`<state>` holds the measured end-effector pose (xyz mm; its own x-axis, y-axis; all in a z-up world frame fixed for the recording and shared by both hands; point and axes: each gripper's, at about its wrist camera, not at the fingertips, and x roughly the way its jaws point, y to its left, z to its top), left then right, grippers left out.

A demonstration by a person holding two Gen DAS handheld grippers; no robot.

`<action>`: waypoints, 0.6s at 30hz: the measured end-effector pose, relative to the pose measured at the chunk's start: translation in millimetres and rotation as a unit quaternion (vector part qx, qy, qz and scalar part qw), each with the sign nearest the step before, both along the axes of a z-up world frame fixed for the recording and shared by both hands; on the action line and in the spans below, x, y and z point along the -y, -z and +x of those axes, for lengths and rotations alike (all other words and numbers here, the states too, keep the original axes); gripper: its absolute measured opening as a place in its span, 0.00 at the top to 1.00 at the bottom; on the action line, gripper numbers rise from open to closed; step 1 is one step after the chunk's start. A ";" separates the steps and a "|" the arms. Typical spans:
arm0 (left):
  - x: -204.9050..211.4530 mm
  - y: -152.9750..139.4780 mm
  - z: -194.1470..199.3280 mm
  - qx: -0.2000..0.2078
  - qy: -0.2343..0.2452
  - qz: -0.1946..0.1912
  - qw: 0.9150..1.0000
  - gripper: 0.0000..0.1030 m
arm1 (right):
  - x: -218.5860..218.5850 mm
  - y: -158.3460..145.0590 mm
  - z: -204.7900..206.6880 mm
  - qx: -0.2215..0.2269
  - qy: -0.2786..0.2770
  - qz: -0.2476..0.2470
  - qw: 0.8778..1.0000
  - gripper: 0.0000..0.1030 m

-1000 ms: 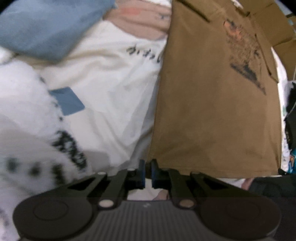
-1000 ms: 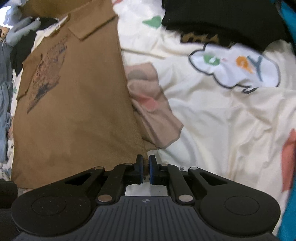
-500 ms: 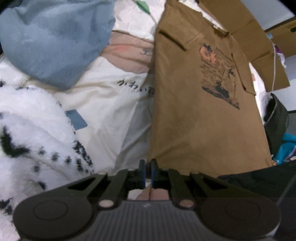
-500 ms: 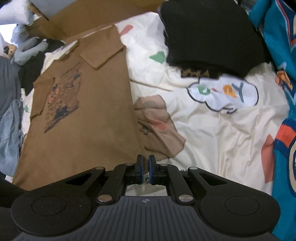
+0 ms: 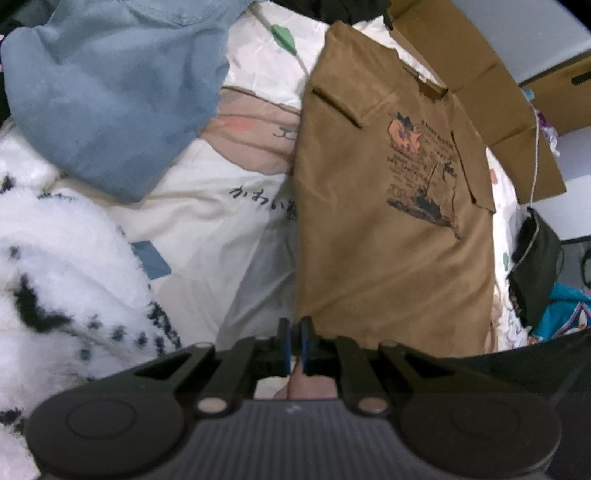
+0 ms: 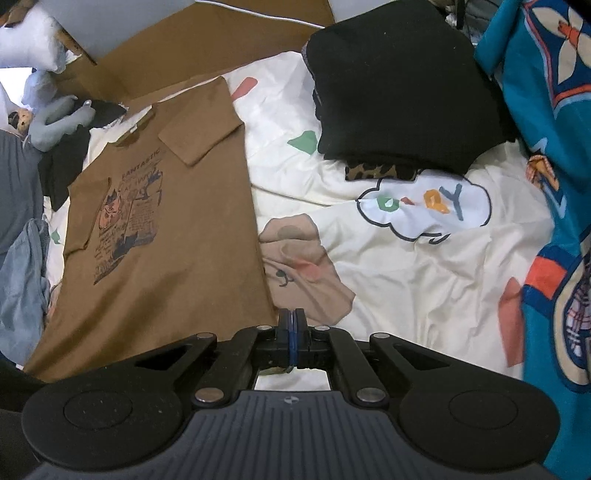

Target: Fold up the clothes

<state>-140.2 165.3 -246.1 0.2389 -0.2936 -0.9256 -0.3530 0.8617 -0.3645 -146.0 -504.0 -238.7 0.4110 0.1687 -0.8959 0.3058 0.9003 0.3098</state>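
I see a bed under a cream sheet (image 6: 424,288) printed with cartoon shapes (a cloud, a bear face). Flattened cardboard (image 5: 491,96) leans at its far edge against a pale grey wall (image 6: 122,26). The light looks even and soft.

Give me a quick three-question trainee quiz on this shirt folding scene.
1. True or false: the brown shirt has its sleeves folded in over its front.
2. What lies beside the shirt in the left wrist view? A) blue garment B) red towel C) green hat
3. What does each gripper, left gripper and right gripper, pinch?

Key: 1 true. 2 A. 3 a bottom corner of the shirt's hem.
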 end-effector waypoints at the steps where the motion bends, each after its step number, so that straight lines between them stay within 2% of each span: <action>1: 0.3 1.8 -0.3 -0.001 0.002 0.002 1.000 0.95 | -1.4 7.2 -0.8 0.002 0.001 0.003 1.000 1.00; 4: -0.5 6.9 -3.3 0.000 -0.001 -0.003 1.000 0.95 | -5.6 30.3 -3.2 0.007 0.001 0.012 1.000 0.98; 10: 1.6 20.1 -5.1 -0.021 0.024 0.019 0.999 0.95 | -21.2 90.9 -7.1 -0.009 -0.028 0.031 0.999 0.98; 15: 4.0 23.4 -2.7 -0.026 0.026 0.026 0.999 0.95 | -35.0 124.9 -7.8 -0.011 -0.051 0.056 0.997 0.96; 17: 6.4 23.9 -0.5 -0.026 0.031 0.030 0.999 0.95 | -36.1 131.4 -6.9 -0.004 -0.051 0.059 0.997 0.85; 18: 6.2 24.3 0.5 -0.025 0.030 0.030 0.999 0.95 | -36.4 133.9 -6.5 0.001 -0.051 0.059 0.997 0.71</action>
<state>-139.7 159.1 -270.3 0.1756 -0.2488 -0.9525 -0.3171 0.9017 -0.2940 -152.5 -467.7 -372.6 0.3874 0.3148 -0.8665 0.2132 0.8838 0.4165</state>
